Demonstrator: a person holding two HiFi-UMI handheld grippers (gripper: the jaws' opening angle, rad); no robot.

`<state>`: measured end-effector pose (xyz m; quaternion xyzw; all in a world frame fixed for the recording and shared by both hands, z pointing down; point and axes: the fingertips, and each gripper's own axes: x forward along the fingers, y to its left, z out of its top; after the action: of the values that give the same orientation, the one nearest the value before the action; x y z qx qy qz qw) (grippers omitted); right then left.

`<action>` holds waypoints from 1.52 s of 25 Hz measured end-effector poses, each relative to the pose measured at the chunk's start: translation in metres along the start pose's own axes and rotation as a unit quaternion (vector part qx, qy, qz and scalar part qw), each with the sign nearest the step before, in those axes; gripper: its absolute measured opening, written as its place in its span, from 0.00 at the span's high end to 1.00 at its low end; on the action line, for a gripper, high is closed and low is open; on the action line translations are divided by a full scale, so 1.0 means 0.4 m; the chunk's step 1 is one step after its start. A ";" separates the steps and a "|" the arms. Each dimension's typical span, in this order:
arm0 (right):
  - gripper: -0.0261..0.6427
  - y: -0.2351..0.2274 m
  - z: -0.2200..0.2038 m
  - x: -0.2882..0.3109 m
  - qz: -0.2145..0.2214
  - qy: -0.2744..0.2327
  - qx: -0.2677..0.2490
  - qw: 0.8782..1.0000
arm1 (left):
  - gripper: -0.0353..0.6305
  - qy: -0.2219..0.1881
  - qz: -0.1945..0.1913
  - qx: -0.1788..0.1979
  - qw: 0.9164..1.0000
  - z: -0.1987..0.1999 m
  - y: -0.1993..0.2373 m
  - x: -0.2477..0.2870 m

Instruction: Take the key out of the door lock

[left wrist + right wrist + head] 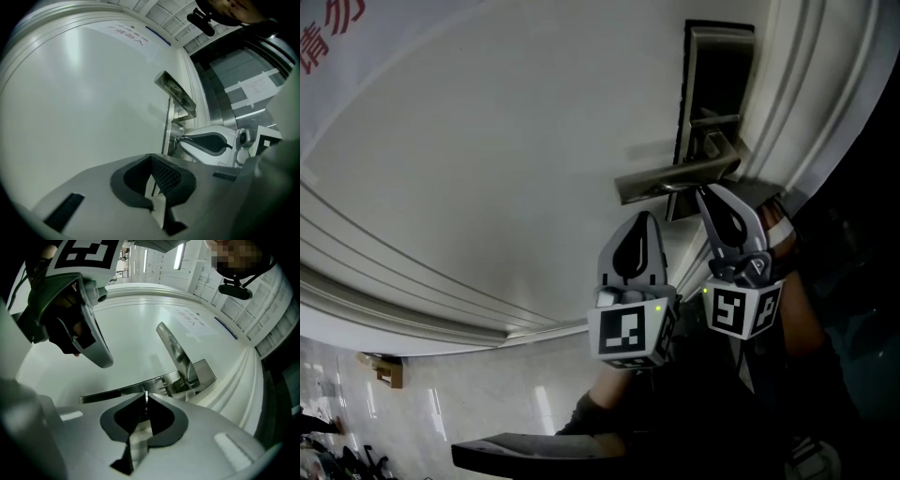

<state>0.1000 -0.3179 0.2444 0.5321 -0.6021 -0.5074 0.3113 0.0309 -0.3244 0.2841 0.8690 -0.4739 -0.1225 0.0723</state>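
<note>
The white door [487, 169] fills most of the head view, with the dark lock plate [717, 66] at its right edge and the metal handle [675, 175] sticking out leftward from the plate. The right gripper [701, 192] reaches up under the handle, its tip close against the lower part of the plate. In the right gripper view its jaws are pressed together on the key [146, 398], a thin silver strip seen edge-on at the very tips, just below the handle. The key is thus pinched right at the plate (whether its blade sits inside the keyhole cannot be made out from any view). The left gripper [643, 217] hangs just beside the right one, on its left, pointing at bare door below the handle and touching nothing. In the left gripper view its jaws meet at the tips with nothing between them, and the right gripper's tip [182, 138] shows beyond them, against the plate. In the right gripper view the left gripper [105, 364] shows at the upper left, above the handle. A sheet with red characters [328, 37] is fixed to the door at the head view's top left.
</note>
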 end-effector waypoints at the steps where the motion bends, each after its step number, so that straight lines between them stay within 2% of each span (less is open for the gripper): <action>1: 0.93 0.000 0.000 0.000 0.002 0.000 -0.001 1.000 | 0.95 0.000 -0.001 0.001 1.000 -0.001 -0.001 0.000; 13: 0.94 0.003 0.000 -0.001 0.031 0.013 -0.026 0.999 | 0.95 -0.010 -0.001 -0.006 1.000 0.005 -0.004 0.005; 21: 0.94 0.010 0.001 -0.001 0.046 0.026 -0.093 0.994 | 0.95 0.021 0.002 -0.008 1.000 -0.020 0.003 0.013; 29: 0.94 0.015 -0.002 -0.001 0.056 0.031 -0.151 0.986 | 0.95 0.025 -0.008 -0.010 1.000 -0.030 -0.005 0.011; 34: 0.94 0.020 -0.005 -0.004 0.064 0.036 -0.172 0.982 | 0.95 0.028 -0.012 0.003 1.000 -0.042 -0.003 0.006; 38: 0.94 0.019 -0.004 -0.004 0.067 0.038 -0.185 0.980 | 0.95 0.027 -0.013 -0.003 1.000 -0.031 -0.006 0.005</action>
<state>0.0995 -0.3175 0.2524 0.4424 -0.5198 -0.5676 0.4604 0.0374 -0.3245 0.2953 0.8779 -0.4600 -0.1015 0.0864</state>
